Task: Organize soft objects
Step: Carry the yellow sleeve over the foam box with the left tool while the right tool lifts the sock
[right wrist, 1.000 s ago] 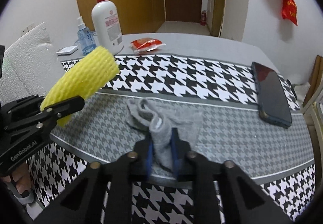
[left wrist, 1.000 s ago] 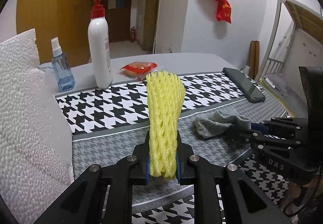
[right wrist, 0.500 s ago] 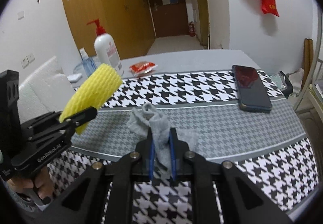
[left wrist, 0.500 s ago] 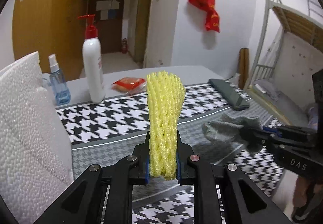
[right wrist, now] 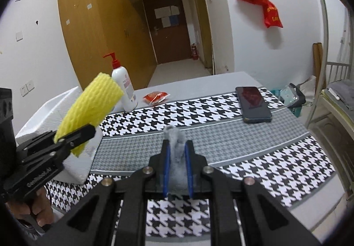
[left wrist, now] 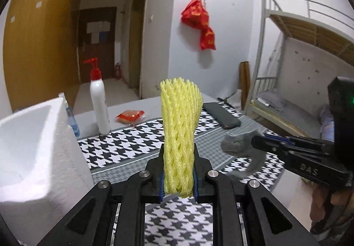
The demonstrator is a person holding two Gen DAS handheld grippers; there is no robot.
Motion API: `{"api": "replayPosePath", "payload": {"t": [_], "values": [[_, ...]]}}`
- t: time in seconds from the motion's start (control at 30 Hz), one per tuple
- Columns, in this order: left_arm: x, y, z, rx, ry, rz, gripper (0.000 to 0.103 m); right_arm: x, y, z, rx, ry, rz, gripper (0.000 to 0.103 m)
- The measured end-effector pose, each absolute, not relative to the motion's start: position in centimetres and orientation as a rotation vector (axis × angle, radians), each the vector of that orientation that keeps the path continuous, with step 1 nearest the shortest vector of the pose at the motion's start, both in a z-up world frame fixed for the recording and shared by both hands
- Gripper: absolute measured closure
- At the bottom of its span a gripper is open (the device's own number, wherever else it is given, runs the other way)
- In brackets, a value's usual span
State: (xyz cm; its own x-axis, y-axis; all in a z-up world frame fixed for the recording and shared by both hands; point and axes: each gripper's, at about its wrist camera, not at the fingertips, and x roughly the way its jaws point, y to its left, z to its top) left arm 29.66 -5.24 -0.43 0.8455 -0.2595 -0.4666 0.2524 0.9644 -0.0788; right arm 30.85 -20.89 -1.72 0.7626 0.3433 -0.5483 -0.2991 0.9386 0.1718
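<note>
My left gripper point(left wrist: 178, 170) is shut on a yellow foam net sleeve point(left wrist: 180, 130) and holds it upright above the table; the sleeve also shows in the right wrist view point(right wrist: 90, 111). My right gripper point(right wrist: 177, 157) is shut on a grey sock point(right wrist: 176, 153), lifted off the table; it hangs from the right gripper in the left wrist view point(left wrist: 240, 146). A white foam box point(left wrist: 33, 146) stands at the left, with its open top showing in the right wrist view point(right wrist: 55, 108).
A houndstooth cloth point(right wrist: 221, 113) covers the table. A white pump bottle point(right wrist: 124, 88), a blue spray bottle point(left wrist: 72, 121), a red snack packet point(right wrist: 156, 97) and a black phone point(right wrist: 253, 102) stand at the back. A bunk bed point(left wrist: 298, 68) is to the right.
Both grippers have risen above the table. The grey sock has been lifted off the cloth and now hangs in the right gripper. The foam box's top has come into view.
</note>
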Motion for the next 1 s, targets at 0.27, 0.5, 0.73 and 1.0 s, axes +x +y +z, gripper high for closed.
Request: {"api": "replayPosePath", "payload": {"t": [0.27, 0.5, 0.73, 1.0], "values": [[26.9, -3.6, 1.4, 0.009, 0.448, -0.272, 0.084, 28.1, -20.0, 0.2, 0.089, 0.565, 0.327, 0.087], [25.8, -2.7, 1.8, 0.027, 0.433, -0.245, 0.084, 27.6, -19.8, -0.4, 0.07, 0.589, 0.295, 0.087], [24.1, -2.1, 2.6, 0.021, 0.404, -0.228, 0.084, 27.0, -20.1, -2.9, 0.04, 0.636, 0.265, 0.054], [22.1, -1.1, 3.5, 0.025, 0.372, -0.178, 0.084, 26.5, -19.6, -4.8, -0.008, 0.652, 0.228, 0.034]]}}
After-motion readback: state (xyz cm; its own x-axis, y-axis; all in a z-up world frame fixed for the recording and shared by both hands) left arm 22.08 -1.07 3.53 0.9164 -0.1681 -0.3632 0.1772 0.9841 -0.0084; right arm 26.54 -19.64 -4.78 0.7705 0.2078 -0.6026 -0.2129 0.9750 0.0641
